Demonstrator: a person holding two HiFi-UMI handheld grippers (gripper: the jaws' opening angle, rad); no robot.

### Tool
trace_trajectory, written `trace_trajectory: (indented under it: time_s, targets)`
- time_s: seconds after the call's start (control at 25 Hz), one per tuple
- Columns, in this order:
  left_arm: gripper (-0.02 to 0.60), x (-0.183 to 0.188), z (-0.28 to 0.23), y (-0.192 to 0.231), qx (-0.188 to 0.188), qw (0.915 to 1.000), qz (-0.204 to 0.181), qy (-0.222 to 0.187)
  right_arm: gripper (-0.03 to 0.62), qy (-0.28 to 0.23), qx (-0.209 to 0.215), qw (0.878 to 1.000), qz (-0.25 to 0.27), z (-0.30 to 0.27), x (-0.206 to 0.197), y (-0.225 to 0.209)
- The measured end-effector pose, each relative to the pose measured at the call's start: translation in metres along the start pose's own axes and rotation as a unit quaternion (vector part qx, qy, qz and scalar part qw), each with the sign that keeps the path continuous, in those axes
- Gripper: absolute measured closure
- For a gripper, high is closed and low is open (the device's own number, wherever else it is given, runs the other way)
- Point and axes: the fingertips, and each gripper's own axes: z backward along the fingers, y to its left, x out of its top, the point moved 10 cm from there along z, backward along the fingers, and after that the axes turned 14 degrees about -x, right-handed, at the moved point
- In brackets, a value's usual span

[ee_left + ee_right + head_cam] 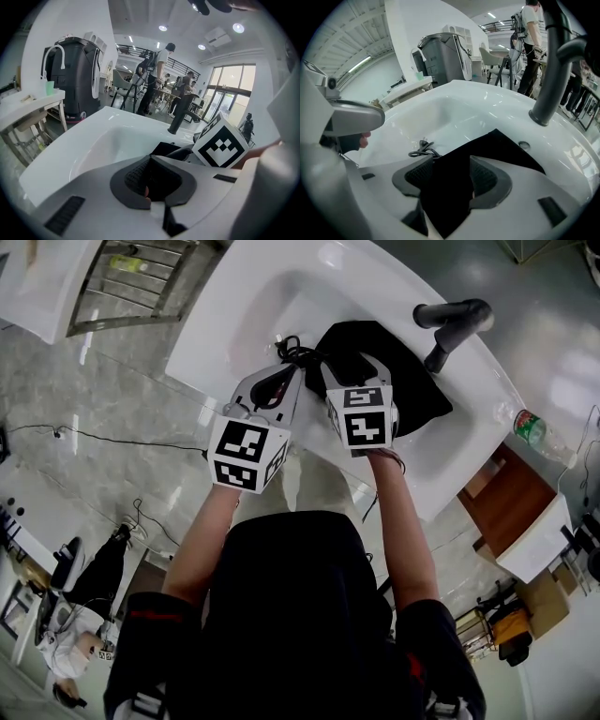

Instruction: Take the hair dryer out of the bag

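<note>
A black bag lies flat in the white sink, below the black faucet. A coiled black cord with a plug lies in the basin at the bag's left edge. No hair dryer shows; the bag hides what is inside it. My right gripper stands open over the bag's near end, with the bag filling the gap between its pads. My left gripper is shut beside it, near the cord, and I see nothing held between its dark pads.
The faucet rises just behind the bag. A metal rack sits at the upper left, and a green-capped bottle and a wooden cabinet at the right. People stand far behind the sink, and a dark machine to its left.
</note>
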Motion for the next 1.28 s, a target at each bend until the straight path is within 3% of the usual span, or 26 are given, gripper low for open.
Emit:
trace_trajectory:
  time_s: [0.2, 0.4, 1.28]
  targets:
    - [0.569, -0.001, -0.004, 0.001, -0.002, 1.0, 0.002, 0.002, 0.398, 0.018, -0.009, 1.0, 0.003, -0.006, -0.005, 0.0]
    - [0.569, -0.002, -0.006, 0.002, -0.003, 1.0, 0.003, 0.005, 0.428, 0.032, -0.01, 0.999, 0.002, -0.011, -0.009, -0.002]
    - [0.569, -0.009, -0.013, 0.003, -0.004, 0.9999, 0.009, 0.013, 0.464, 0.038, 0.013, 0.999, 0.012, -0.016, -0.012, -0.006]
